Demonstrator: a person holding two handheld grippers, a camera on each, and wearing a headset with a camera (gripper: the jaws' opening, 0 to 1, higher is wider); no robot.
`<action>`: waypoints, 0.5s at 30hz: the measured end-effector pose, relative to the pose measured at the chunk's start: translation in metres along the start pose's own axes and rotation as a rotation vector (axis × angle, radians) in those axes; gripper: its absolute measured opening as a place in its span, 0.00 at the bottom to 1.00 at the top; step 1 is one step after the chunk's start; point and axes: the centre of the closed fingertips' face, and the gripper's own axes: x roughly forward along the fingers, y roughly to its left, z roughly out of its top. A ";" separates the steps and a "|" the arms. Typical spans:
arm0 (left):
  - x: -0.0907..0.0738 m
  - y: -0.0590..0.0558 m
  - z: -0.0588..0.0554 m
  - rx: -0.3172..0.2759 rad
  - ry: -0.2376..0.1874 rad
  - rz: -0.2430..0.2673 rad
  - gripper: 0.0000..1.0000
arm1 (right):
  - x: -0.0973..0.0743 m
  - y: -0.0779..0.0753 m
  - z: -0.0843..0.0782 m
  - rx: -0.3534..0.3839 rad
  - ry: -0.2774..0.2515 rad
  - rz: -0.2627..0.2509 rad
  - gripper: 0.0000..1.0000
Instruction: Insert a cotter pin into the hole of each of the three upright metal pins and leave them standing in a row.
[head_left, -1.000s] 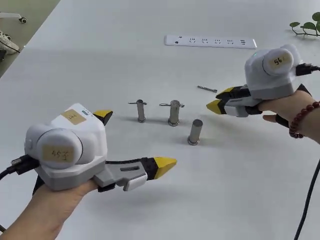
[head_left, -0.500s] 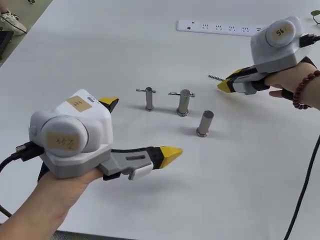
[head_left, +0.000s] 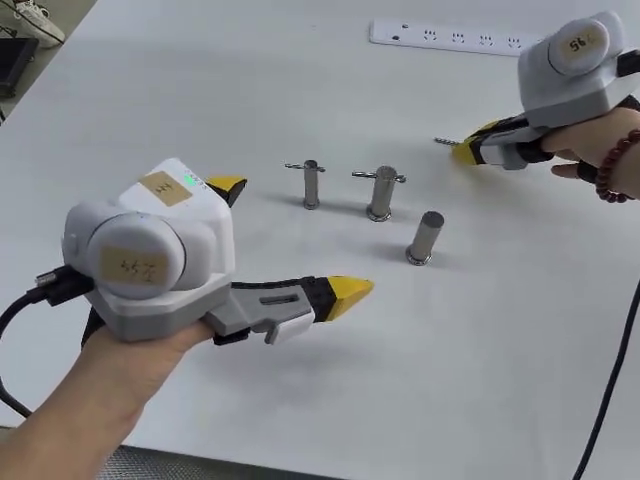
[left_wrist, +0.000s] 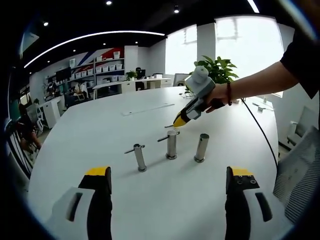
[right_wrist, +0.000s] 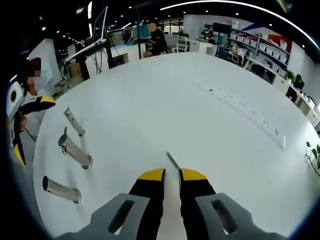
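2 down, 1 to go! On the white table (head_left: 200, 80) the far-left metal pin (head_left: 311, 185) stands upright with the first cotter pin (head_left: 293, 166) through its head. Just beside it at 3 o'clock, the middle metal pin (head_left: 380, 193) carries the second cotter pin (head_left: 360, 175) the same way. The bare metal pin (head_left: 426, 238) is upright too, but its hole is empty, and it sits off at 4 o'clock from the middle one, out of line with the other 2.

Up at 1 o'clock from the group, well apart from it, the right gripper (head_left: 466, 152) has its jaws pinched nearly together on the third cotter pin (head_left: 445, 143). The right gripper view shows that thin pin poking out from between the yellow tips. Whether it is lifted off the table, I cannot tell. The power strip (head_left: 455, 38) lies beyond at 12 o'clock.

At 8 o'clock, the left gripper (head_left: 288, 238) hovers with its jaws spread wide and nothing between them, facing all 3 pins.

By my read, about 2 thirds is done. What is left: carry this cotter pin to the bare metal pin, thread it, and likely nudge that pin into the row.
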 end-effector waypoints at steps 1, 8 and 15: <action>0.000 0.000 0.000 -0.001 0.001 -0.003 0.95 | 0.001 -0.002 0.000 -0.011 0.005 -0.003 0.06; 0.000 0.000 0.001 0.004 0.002 -0.002 0.94 | 0.002 -0.005 -0.006 -0.015 0.041 -0.006 0.08; 0.001 0.000 0.000 0.003 0.009 -0.005 0.93 | 0.003 -0.008 -0.006 -0.001 0.074 0.010 0.07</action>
